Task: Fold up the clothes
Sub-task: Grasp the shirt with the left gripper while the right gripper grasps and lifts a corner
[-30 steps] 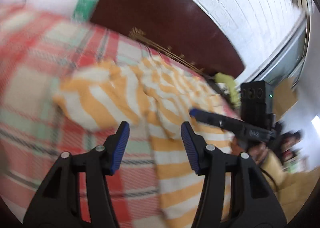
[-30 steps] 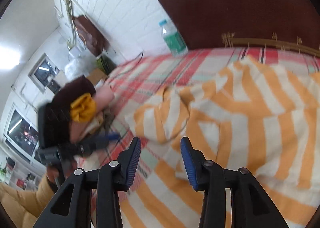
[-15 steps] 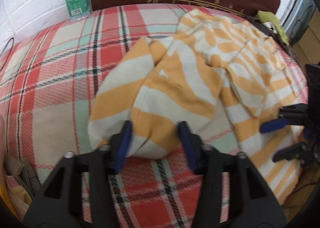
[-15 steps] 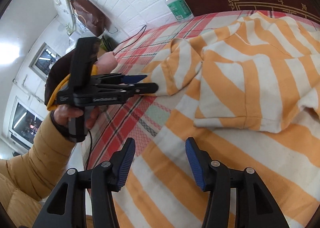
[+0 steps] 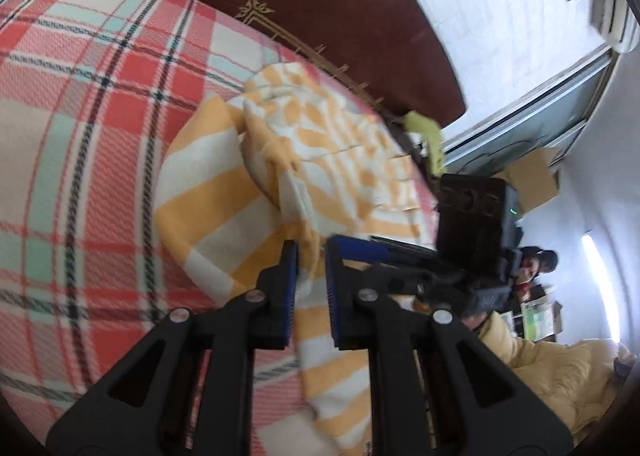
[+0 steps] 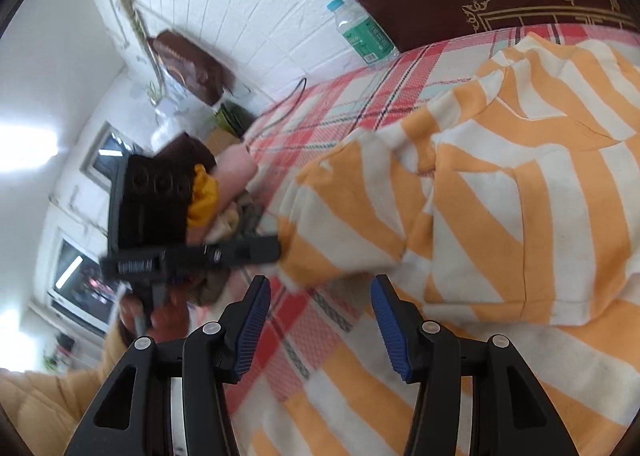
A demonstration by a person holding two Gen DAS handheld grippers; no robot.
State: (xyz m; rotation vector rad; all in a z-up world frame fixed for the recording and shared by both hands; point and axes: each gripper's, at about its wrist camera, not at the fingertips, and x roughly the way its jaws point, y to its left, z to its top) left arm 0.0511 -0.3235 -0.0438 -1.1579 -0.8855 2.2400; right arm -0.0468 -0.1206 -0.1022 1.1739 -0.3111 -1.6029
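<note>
An orange-and-white striped sweatshirt point(image 5: 320, 159) lies rumpled on the red plaid bedspread point(image 5: 80, 135). My left gripper point(image 5: 310, 260) is shut on a fold at the sweatshirt's near edge, with cloth pinched between the blue pads. In the right wrist view the left gripper point(image 6: 276, 248) meets the sleeve end point(image 6: 320, 232) of the sweatshirt point(image 6: 520, 195). My right gripper point(image 6: 320, 316) stands open just above the bedspread point(image 6: 320, 336), in front of that sleeve, holding nothing. In the left wrist view the right gripper point(image 5: 360, 254) hovers close beside the left one.
A dark brown headboard point(image 5: 320, 15) runs along the far side of the bed, with a water bottle point(image 6: 364, 35) beside it. A black cable point(image 6: 288, 103) trails over the bed's left edge. A person's yellow sleeve point(image 5: 552, 368) and a cardboard box point(image 5: 536, 175) are at the right.
My left gripper has gone from open around the sweatshirt's edge to shut on it, and its view has tilted. The right gripper has stayed open and moved close to the sleeve.
</note>
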